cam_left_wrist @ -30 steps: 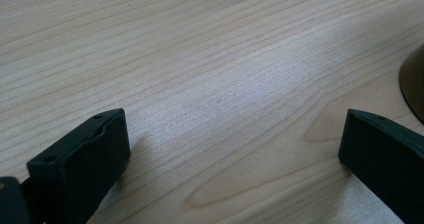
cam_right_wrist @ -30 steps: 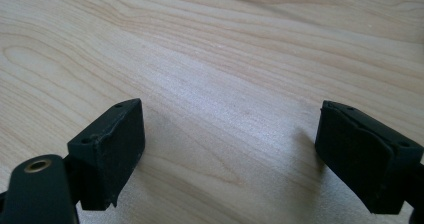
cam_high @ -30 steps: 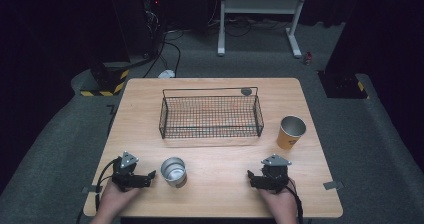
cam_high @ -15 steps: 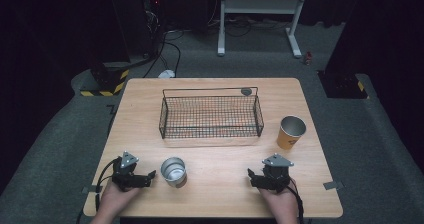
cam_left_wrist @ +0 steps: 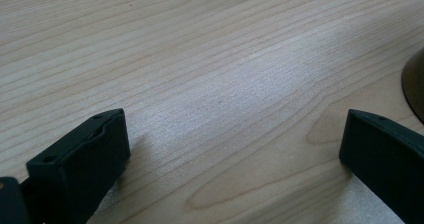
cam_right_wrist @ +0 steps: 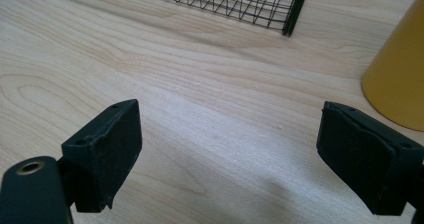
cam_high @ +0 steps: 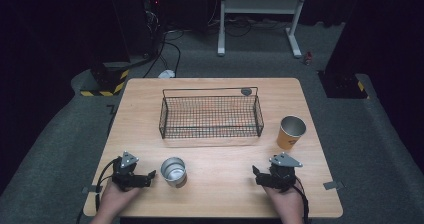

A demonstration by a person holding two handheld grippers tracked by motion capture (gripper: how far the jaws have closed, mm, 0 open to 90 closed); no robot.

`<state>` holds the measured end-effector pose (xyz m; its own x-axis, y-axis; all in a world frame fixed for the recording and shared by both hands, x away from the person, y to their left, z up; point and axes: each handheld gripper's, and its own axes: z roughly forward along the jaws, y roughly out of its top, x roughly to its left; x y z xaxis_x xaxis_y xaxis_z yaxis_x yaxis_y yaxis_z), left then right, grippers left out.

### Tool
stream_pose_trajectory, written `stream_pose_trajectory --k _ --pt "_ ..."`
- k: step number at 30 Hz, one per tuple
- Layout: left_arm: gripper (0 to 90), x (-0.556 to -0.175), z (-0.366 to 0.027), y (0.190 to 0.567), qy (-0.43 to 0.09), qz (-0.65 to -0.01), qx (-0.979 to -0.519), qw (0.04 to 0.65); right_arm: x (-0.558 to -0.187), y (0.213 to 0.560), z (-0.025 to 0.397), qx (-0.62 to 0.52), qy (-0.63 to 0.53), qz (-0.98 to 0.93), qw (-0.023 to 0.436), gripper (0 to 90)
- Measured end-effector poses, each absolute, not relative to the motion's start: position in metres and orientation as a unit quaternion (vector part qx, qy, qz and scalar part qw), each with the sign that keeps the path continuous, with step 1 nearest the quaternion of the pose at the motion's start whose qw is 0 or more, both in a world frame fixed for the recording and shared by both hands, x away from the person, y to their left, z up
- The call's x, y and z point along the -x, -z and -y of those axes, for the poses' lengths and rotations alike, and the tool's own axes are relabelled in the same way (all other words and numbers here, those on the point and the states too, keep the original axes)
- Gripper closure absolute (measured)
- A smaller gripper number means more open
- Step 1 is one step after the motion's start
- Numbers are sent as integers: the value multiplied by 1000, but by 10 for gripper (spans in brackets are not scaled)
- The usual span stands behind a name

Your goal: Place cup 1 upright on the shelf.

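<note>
A black wire basket [cam_high: 210, 116] stands in the middle of the wooden table [cam_high: 220, 189]. A yellow paper cup [cam_high: 291, 131] is upright to the basket's right, and its side also appears in the right gripper view [cam_right_wrist: 400, 69]. A small metal cup [cam_high: 173, 170] stands near the front left. My left gripper [cam_high: 149, 178] rests on the table just left of the metal cup, open, with bare wood between its jaws [cam_left_wrist: 235, 149]. My right gripper [cam_high: 257, 175] rests at the front right, open and holding nothing [cam_right_wrist: 227, 154].
The basket's near corner [cam_right_wrist: 240, 4] lies ahead of my right gripper. A dark curved edge [cam_left_wrist: 415, 84] shows at the right of the left gripper view. A small round grey object [cam_high: 246, 91] sits on the basket's far rim. Dark floor, cables and a stand surround the table.
</note>
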<state>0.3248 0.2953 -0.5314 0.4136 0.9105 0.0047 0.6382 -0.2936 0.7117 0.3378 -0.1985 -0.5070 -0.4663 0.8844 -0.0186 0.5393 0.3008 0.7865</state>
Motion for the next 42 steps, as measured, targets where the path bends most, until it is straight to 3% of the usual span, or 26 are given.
stream_pose_trajectory --k 42 --pt "0 -324 -296 531 -212 -501 -774 322 -332 497 243 -479 -375 -734 301 96"
